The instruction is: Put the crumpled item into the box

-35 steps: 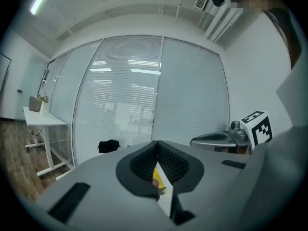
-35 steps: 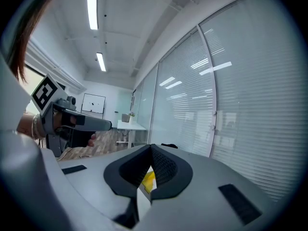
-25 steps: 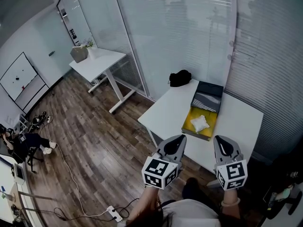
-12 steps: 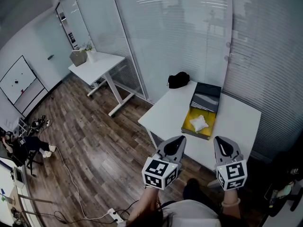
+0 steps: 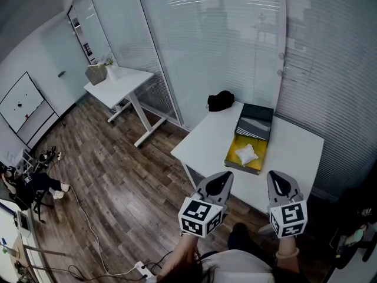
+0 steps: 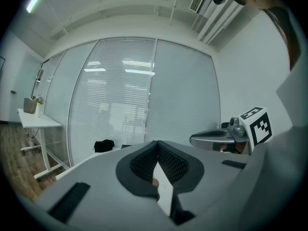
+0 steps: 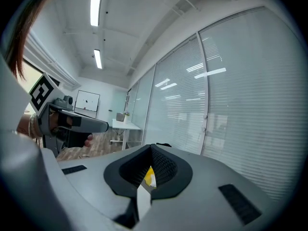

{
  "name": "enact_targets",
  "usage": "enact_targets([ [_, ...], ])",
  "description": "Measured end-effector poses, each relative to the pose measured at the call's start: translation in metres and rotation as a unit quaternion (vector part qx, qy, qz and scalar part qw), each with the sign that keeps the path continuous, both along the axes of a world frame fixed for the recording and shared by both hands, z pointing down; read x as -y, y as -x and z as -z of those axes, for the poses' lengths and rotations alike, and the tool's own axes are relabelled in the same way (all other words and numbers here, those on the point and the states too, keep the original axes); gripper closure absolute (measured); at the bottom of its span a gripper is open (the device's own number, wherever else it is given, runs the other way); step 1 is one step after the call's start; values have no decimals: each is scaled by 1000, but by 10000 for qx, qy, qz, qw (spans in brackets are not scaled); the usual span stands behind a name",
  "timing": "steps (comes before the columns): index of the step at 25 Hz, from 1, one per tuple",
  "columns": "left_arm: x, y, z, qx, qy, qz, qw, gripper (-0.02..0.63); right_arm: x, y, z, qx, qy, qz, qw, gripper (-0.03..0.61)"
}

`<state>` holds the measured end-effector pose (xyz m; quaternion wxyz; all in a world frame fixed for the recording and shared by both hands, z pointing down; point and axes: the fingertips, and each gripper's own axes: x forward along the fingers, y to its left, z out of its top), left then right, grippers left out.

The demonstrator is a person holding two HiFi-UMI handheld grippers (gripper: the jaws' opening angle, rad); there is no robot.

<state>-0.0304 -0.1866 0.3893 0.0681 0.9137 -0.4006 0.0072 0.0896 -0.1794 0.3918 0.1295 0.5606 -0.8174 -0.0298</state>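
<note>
Blinded glass walls closed the room behind a white surface (image 5: 203,139). On it, at our twelve o'clock, the crumpled item (image 5: 247,154) lay inside the yellow-lined box (image 5: 260,144), so we judged the placing done. Little seemed left, unless the dark lid (image 5: 257,120), lying open at the box's far end, was to be shut. A black bag (image 5: 221,99) sat at the box's eleven o'clock. Near us, short of the surface, the left claw (image 5: 221,178) and right claw (image 5: 277,180) were each pressed together, holding nothing.
</note>
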Motion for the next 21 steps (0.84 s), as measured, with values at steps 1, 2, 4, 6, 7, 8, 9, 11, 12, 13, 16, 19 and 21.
enact_targets([
  [1,0,-1,0,8,1,-7,10000,595,0,0,0,15,-6,5,10000,554],
  [2,0,-2,0,18,1,-15,10000,595,0,0,1,31,-10,9,10000,552],
  [4,1,-3,0,37,3,-32,10000,595,1,-1,1,67,-3,11,10000,552],
  [6,0,-5,-1,45,13,-56,10000,595,2,-1,1,105,-1,9,9999,552],
  [7,0,-6,-1,52,16,-70,10000,595,2,-1,1,119,-8,8,9999,552],
  [8,0,-7,-2,60,18,-83,9999,595,2,-1,1,129,-15,7,9999,552],
  [9,0,-8,-3,69,23,-92,9999,595,2,-1,1,138,-19,8,9999,552],
  [11,-1,-10,-4,83,33,-100,9999,595,1,-1,0,159,-20,9,9999,552],
  [12,-1,-10,-5,91,35,-103,9999,595,0,-2,-2,168,-17,8,9999,552],
  [13,-1,-11,-5,97,35,-107,9999,595,0,-2,-3,178,-12,6,9998,552],
  [16,-3,-12,-6,91,43,-135,9999,595,-2,-3,-5,211,2,0,9998,552],
  [19,-8,-14,-7,68,73,-166,9998,595,-5,-4,-5,240,-13,-8,9997,552],
  [21,-11,-16,-8,60,91,-171,9998,595,-7,-6,-4,253,-30,-11,9997,552],
])
